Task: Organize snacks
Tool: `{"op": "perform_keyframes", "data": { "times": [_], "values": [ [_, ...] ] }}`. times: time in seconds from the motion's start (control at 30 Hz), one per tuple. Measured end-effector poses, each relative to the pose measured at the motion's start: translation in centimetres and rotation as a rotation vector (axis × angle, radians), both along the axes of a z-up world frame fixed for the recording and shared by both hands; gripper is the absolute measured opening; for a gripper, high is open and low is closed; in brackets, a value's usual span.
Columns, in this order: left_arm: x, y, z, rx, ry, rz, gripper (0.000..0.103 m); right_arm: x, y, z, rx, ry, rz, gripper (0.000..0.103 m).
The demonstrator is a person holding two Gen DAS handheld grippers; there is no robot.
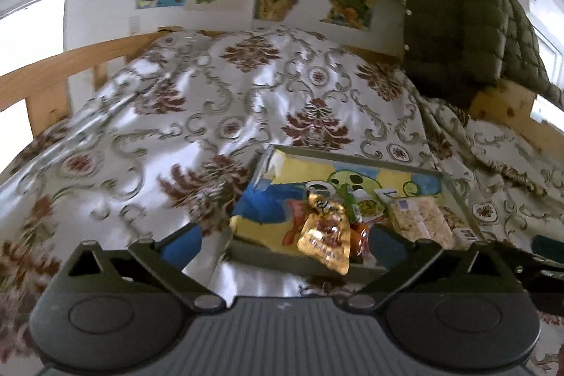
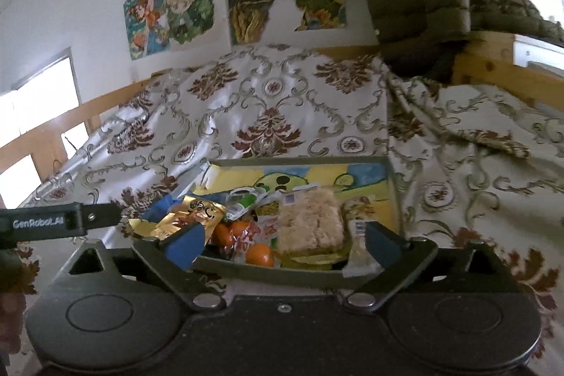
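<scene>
Tray (image 2: 394,196): grey, shallow, resting on the patterned bedspread (image 2: 268,101); cartoon-printed floor.
Snacks: grouped at the near right of the tray.
Gold packet (image 1: 326,231): near edge of the tray, leftmost of the group.
Rice-cracker pack (image 2: 310,221): right of centre, flat, beside the oranges (image 2: 259,254).
Small white sachet (image 2: 359,249): at the near right corner, overlapping the rim.
Left gripper (image 1: 282,240): fingers spread wide, holding nothing; the gold packet lies between them, just beyond the tips.
Right gripper (image 2: 282,244): fingers spread wide, empty; oranges and cracker pack lie between the tips, sachet touching or just beside the right finger.
Green jacket (image 1: 469,23): far right, over the bed frame.
</scene>
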State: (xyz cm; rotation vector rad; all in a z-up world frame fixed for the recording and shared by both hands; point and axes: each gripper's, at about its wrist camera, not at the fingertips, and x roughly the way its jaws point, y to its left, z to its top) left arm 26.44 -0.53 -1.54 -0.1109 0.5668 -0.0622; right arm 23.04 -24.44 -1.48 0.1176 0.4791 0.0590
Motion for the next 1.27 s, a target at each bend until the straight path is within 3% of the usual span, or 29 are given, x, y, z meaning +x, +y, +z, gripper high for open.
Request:
{"op": "perform_keyframes", "data": {
  "times": [0.2, 0.47, 0.83, 1.27],
  "values": [
    [-4.4, 1.5, 0.5, -0.029, 0.001, 0.062, 0.103, -3.8, 0.1, 0.4, 0.007, 0.027, -0.025, 0.102],
    [-8.9, 2.2, 0.2, 0.012, 0.012, 0.086, 0.103, -7.2, 0.1, 0.1, -0.013, 0.088, -0.058, 0.102],
    [-11.3, 1.9, -0.4, 0.047, 0.029, 0.084, 0.103, -9.3, 0.0, -0.1, -0.018, 0.111, -0.068, 0.102],
    [-11.4, 1.2, -1.1, 0.070, 0.048, 0.052, 0.103, -9.4, 0.2, -0.5, -0.018, 0.121, -0.050, 0.102]
  ]
}}
